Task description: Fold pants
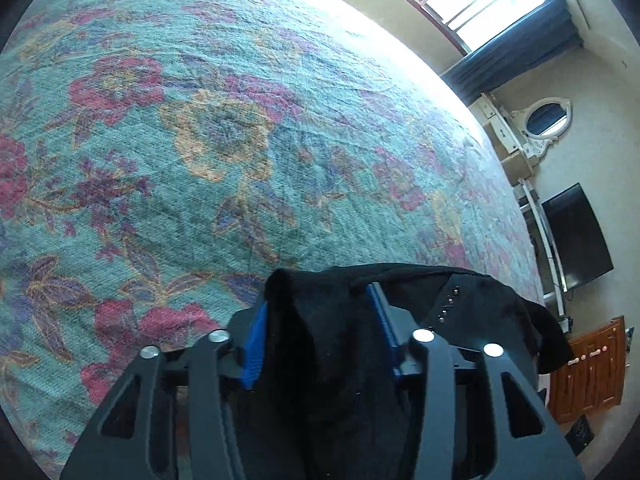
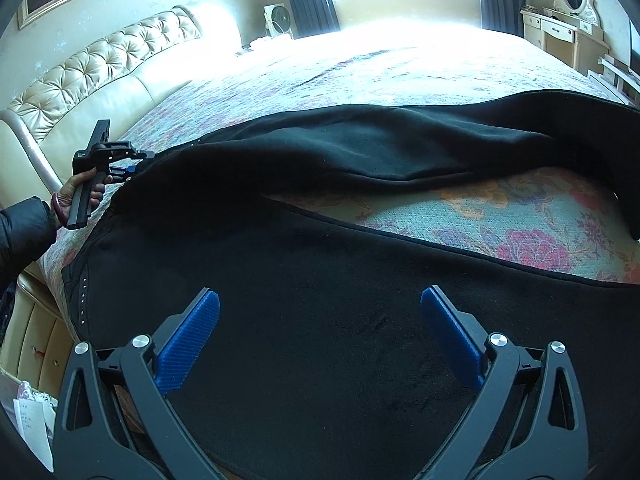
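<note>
The black fleece pants [image 2: 320, 300] lie spread across the bed's floral teal bedspread [image 1: 200, 140], one leg lifted and draped over the other. The left gripper [image 1: 320, 312] has its blue-padded fingers [image 1: 254, 344] clamped narrowly on a bunched fold of the pants near the studded waistband. The right gripper [image 2: 320, 320] hovers above the near leg, its fingers [image 2: 192, 340] spread wide with nothing between them.

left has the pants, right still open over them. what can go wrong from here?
1. The left gripper pinches a thick bunch of the black pants at the waist; layers could slip out when lifted.
2. The right gripper hangs open over flat fabric, not an edge; closing there may grab a mid-leg wrinkle.
3. The far leg lies rumpled on the bedspread; folding now traps creases.
</note>
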Motion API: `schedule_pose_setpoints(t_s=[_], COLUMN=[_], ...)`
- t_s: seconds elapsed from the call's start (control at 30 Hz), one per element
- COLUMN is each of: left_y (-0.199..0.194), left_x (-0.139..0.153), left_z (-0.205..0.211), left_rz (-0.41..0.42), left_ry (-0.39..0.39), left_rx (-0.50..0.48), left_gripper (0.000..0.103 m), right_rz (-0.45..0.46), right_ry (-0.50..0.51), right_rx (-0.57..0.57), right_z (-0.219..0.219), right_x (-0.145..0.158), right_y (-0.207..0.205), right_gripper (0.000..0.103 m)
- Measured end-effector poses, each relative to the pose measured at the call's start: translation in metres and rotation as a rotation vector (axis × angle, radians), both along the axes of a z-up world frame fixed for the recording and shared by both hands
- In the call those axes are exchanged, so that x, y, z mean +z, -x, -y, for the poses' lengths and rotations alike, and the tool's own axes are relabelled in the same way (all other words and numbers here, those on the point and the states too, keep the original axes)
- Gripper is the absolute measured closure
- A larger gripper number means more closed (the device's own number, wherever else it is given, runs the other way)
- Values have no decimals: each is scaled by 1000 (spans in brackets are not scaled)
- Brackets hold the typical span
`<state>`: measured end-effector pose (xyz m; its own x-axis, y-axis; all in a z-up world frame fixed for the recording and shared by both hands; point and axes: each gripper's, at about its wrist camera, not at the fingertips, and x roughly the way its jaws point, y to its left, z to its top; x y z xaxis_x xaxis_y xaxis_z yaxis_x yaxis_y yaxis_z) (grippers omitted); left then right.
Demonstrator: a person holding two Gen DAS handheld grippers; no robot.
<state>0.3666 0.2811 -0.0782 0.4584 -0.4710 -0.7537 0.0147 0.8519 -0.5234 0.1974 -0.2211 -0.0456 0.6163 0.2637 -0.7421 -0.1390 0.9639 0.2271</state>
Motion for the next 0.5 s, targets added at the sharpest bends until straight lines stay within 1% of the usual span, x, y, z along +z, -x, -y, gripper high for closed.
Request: schedule_pose_setpoints(t_s=[0.03,0.07,0.1,0.2,0.27,0.3,0.33,0.4,0.47,0.5], left_y=[1,4,6,10,7,6,5,2,1,1], left_x=[-2,-2,0,7,6,5,5,4,3,2], left_z=[-3,-7,-6,9,18,19,19,19,19,20], left_rz=[-11,-3,11,52,59,56,55,51,51,50], left_ry=[33,61,42,-57,-104,-110,-111,-110,-115,-119], left_rx=[-2,-4,-12,-31,-39,-38,-39,-39,-40,-39], left_gripper=[92,96,96,96,97,97,97,96,96,96], right_rz=[-1,-1,2,49,84,101,115,123,85,43], right_ry=[-4,-9,-10,-21,-2,11,33,125,235,264], right_rx=[5,16,30,99,154,183,214,267,332,367], right_z=[1,1,2,10,19,23,25,26,19,17], right_x=[1,2,6,27,43,51,56,60,49,39], right_y=[-3,-6,-11,-40,-76,-97,-120,-168,-215,-237], right_gripper=[2,2,2,2,2,2,2,2,2,2])
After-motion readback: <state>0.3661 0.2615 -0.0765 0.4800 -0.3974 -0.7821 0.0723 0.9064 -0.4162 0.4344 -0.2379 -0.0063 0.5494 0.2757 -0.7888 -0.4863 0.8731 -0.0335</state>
